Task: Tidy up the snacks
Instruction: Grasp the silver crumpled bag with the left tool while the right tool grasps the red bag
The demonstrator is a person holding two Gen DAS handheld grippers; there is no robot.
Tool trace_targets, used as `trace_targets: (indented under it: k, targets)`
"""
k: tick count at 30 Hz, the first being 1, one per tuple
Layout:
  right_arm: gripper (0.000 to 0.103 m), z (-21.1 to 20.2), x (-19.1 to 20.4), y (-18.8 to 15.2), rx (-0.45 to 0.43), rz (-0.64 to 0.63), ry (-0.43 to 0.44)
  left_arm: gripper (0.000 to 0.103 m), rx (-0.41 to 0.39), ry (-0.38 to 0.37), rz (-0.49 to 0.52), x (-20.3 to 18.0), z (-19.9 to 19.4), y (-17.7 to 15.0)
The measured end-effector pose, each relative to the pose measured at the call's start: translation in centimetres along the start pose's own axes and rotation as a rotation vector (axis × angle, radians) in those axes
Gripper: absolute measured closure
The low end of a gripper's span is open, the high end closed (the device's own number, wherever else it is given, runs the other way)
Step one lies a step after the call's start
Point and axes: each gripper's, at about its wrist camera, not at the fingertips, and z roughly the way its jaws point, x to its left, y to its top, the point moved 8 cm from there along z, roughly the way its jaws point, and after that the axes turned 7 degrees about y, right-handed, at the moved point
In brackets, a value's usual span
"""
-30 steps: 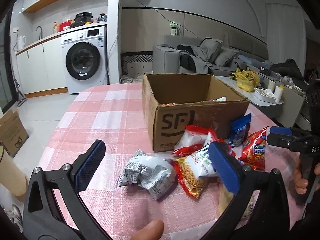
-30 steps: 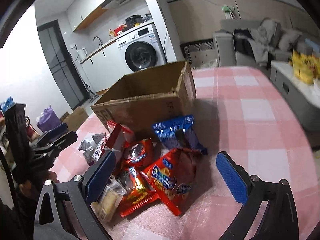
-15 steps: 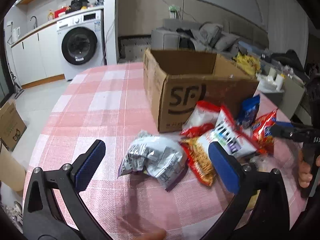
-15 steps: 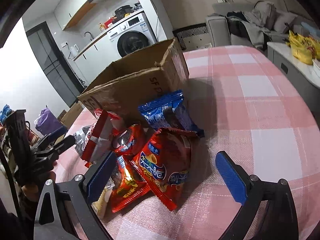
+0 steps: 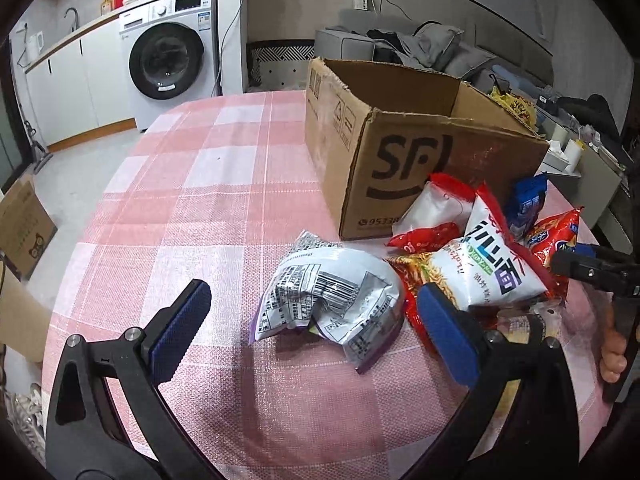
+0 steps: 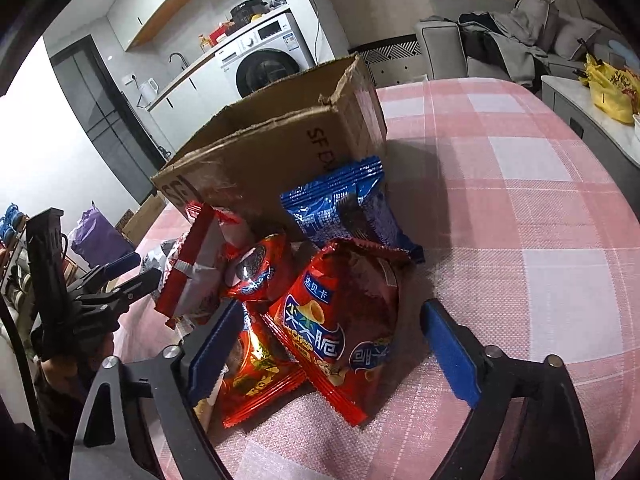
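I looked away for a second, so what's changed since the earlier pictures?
Both grippers dropped closer to the snack pile. The right gripper is closing around the red chip bag, not yet gripping. The left gripper, open, nears the silver packet. Snacks and cardboard box stayed put.

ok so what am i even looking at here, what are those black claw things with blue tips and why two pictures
They are two hand-held grippers, one in each of a person's hands, each with a camera looking out along its blue-padded fingers; no robot arm is involved. One picture is from the left gripper, the other from the right gripper.

On the pink checked tablecloth stands an open cardboard box with snack packets piled in front. The left gripper is open around a crumpled silver packet, not pressing it. The right gripper's jaws are closing around a red chip bag, with the pads not yet on it. Nothing is held.
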Motion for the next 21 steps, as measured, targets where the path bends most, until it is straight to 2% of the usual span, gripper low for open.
trace_targets:
  k: [5, 10, 13, 18, 21]
  targets:
    - [0.019, 0.8, -0.2, 0.1, 0.017, 0.026, 0.011, 0.000, 0.014, -0.010, -0.006, 0.2, 0.6, -0.1]
    - [0.026, 1.3, -0.4, 0.5, 0.017, 0.024, -0.015, 0.000, 0.015, -0.018, -0.009, 0.3, 1.0, -0.1]
    - [0.035, 1.5, -0.5, 0.7, 0.015, 0.016, -0.033, 0.000, 0.015, -0.023, -0.008, 0.3, 1.2, -0.1]
    - [0.050, 1.1, -0.8, 0.6, -0.002, 0.030, -0.016, 0.000, 0.018, -0.025, -0.012, 0.2, 1.1, -0.1]
    - [0.054, 0.6, -1.1, 0.3, -0.012, 0.049, 0.007, 0.000, 0.019, -0.028, -0.018, 0.3, 1.1, -0.1]
